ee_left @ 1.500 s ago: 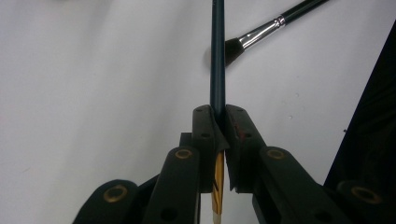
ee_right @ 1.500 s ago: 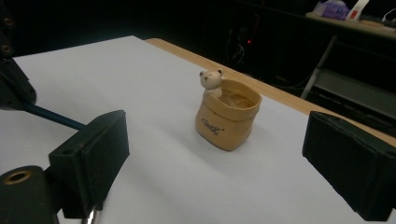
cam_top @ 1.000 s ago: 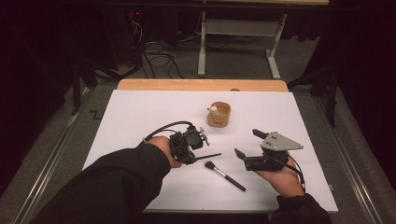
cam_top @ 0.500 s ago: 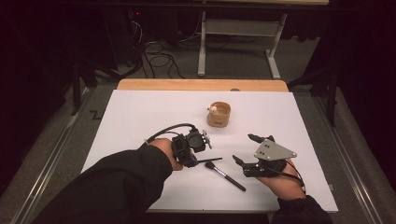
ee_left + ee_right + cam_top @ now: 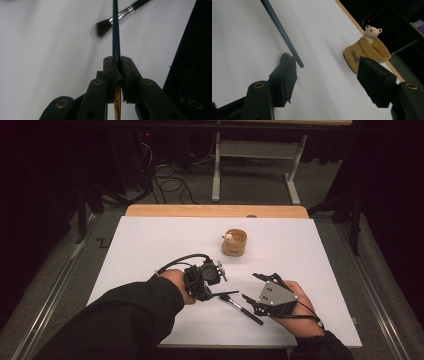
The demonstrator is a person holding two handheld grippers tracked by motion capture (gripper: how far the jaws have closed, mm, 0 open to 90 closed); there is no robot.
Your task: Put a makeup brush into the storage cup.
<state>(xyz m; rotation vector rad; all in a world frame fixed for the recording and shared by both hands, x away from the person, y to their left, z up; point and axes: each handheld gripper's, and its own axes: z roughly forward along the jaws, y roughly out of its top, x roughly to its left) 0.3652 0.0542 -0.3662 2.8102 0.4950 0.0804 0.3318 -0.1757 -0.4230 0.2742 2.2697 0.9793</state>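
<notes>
My left gripper (image 5: 116,65) clamps a thin dark-blue stick (image 5: 115,30), holding it just above the white table (image 5: 150,245). My right gripper (image 5: 327,75) stands apart beside the stick's tip. The black makeup brush (image 5: 241,306) lies between the two grippers. Risk: the narrow stick pivots or slips in the pads during transfer toward the tan bear-trimmed cup (image 5: 234,242).

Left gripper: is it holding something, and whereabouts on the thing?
Yes. The left gripper is shut on a thin dark-blue stick, gripping it near its golden end. The right gripper is open and holds nothing.
</notes>
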